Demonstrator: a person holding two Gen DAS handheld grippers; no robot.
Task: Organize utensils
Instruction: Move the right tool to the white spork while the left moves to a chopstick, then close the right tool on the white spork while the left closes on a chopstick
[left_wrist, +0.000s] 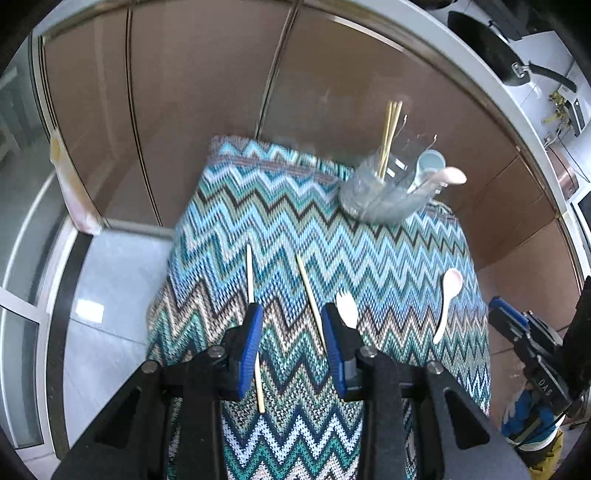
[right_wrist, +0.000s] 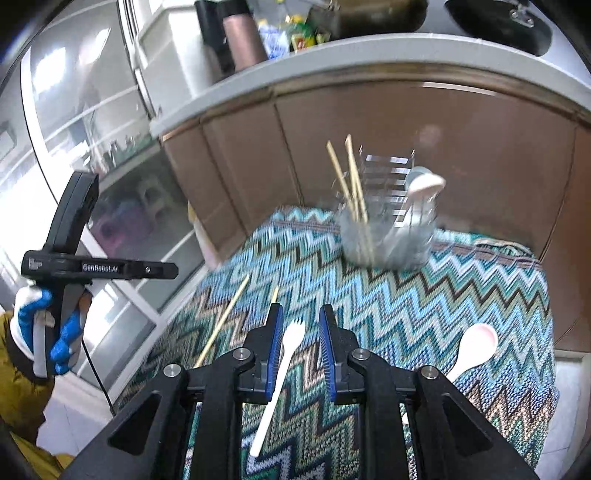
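Four loose utensils lie on the zigzag cloth (left_wrist: 280, 229), and you can read them left to right from the left wrist view: one chopstick (left_wrist: 249, 273) at the left, a second chopstick (left_wrist: 308, 291) beside it, a white spork (right_wrist: 286, 354), then a pale spoon (left_wrist: 448, 299) at the right. At the far right of the cloth stands the clear holder (left_wrist: 384, 192), already carrying about three chopsticks and one spoon, as far as the blur allows.

Your left gripper (left_wrist: 291, 314) hangs parted and empty; the leftmost chopstick passes under its left finger, the second slants under the right one, both running near-to-far. So neither stick sits squarely in the gap.

Your right gripper (right_wrist: 301, 325) is the nearer hand to the spork: its handle runs near-to-far through the gap, tines pointing far. Those jaws stand narrowly apart, with the handle close against the left pad and clear of the right pad, so I judge it not yet gripped.
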